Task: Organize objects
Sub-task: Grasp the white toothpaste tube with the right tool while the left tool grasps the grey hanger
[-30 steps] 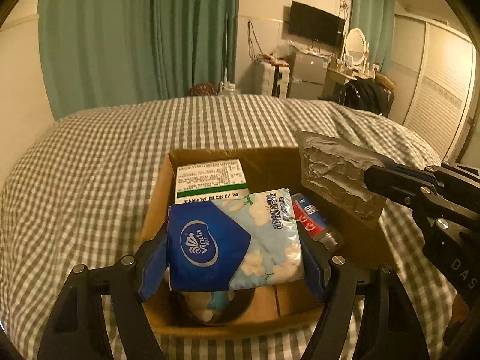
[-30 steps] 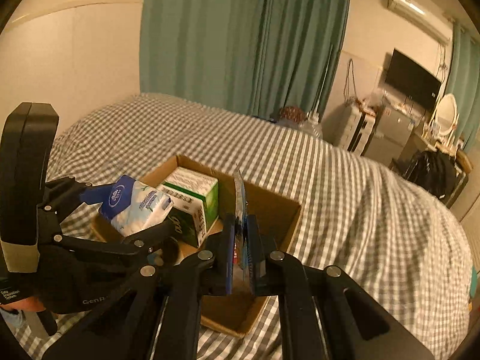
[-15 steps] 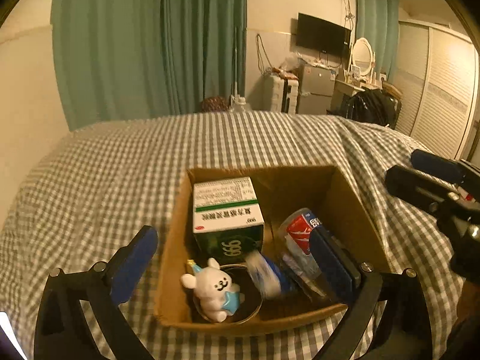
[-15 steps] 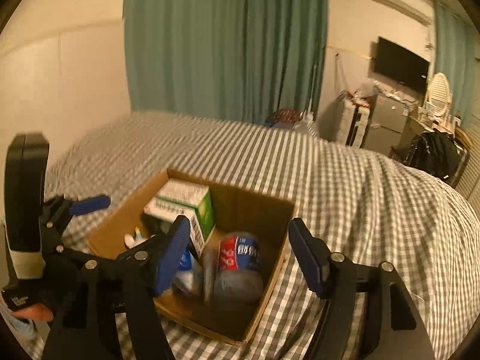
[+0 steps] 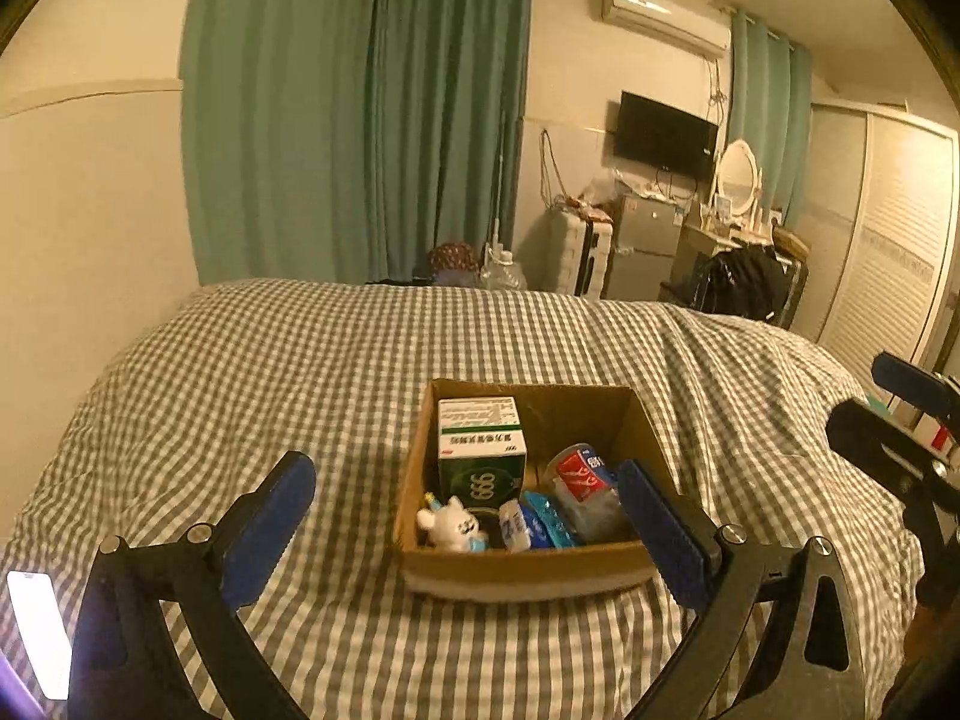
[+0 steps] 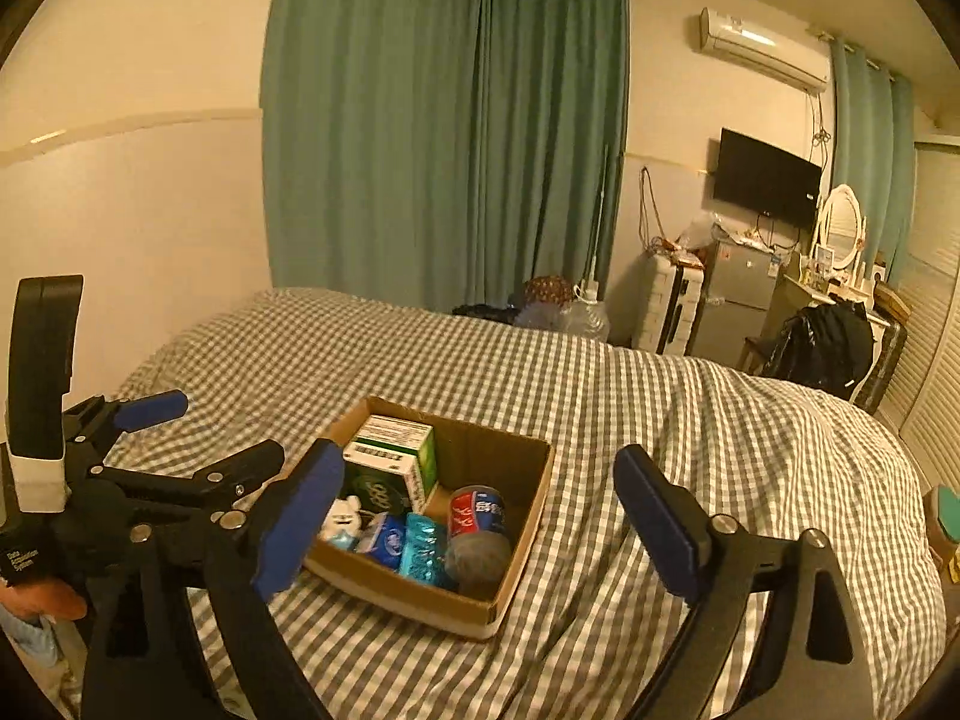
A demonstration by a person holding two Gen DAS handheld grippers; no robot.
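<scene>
A brown cardboard box (image 5: 522, 567) (image 6: 531, 519) sits on the checked bed. In it are a green-and-white medicine box (image 5: 480, 450) (image 6: 390, 456), a white bunny toy (image 5: 450, 525) (image 6: 345, 519), a blue tissue pack (image 5: 528, 525) (image 6: 387, 540), a teal packet (image 6: 423, 549) and a red-labelled bottle (image 5: 585, 477) (image 6: 480, 516). My left gripper (image 5: 465, 480) (image 6: 204, 435) is open and empty, back from the box's near side. My right gripper (image 6: 478, 465) (image 5: 888, 408) hovers near the box's right, its jaws opening with nothing between them.
The grey-checked bed cover (image 5: 300, 372) spreads all around the box. Green curtains (image 5: 360, 120) hang behind the bed. A fridge, a suitcase, a dresser with a mirror and a wall TV (image 5: 666, 129) stand at the far right. A person's hand (image 6: 36, 597) holds the left gripper.
The left gripper let go of the tissue pack, which now lies in the box. The right gripper opened from a flat packet. Both grippers pulled back and rose.
</scene>
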